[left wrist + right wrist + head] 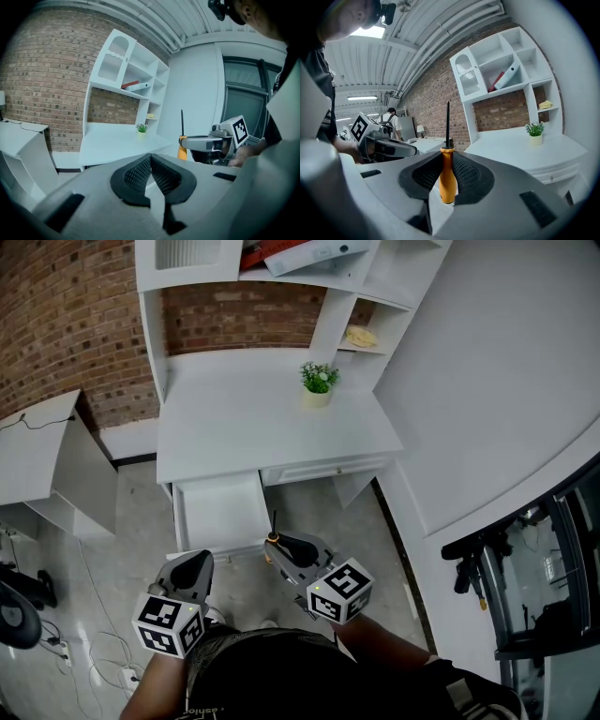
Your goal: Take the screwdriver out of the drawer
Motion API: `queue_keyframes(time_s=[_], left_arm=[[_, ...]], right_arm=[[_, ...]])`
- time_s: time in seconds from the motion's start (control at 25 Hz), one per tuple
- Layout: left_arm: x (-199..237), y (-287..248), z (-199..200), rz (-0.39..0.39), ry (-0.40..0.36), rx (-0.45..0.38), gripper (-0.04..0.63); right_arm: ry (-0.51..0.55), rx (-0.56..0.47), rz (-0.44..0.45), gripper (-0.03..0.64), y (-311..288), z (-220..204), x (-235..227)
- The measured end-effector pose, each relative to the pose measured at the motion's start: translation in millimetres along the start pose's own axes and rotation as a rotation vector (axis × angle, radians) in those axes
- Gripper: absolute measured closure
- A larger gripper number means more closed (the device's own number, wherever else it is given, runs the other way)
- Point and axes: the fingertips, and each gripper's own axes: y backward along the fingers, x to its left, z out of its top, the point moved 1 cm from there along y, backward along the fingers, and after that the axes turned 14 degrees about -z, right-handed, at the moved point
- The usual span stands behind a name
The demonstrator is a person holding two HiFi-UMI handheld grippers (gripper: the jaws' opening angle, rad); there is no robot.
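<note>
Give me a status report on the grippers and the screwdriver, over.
Right gripper shut on screwdriver, shaft up. Left gripper shut, empty. Screwdriver is out of the open drawer; nothing in the way.

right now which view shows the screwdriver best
The right gripper view: the screwdriver stands upright, orange handle clamped in the right gripper, close and whole. The left gripper view shows it small; the head view, barely.

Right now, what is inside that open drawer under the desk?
Only a bare white bottom shows in the drawer. Its near edge is partly covered by the left gripper and the right gripper, which grips the screwdriver.
</note>
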Motion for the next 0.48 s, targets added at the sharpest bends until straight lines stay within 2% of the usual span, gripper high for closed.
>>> queue_keyframes(time_s=[0.48], left_arm=[[6.9,-1.7,0.7,-0.001,-0.002,-0.005,0.577]], right_arm=[[0.002,0.003,-0.005,0.543,-6.7,-2.1,-1.0]])
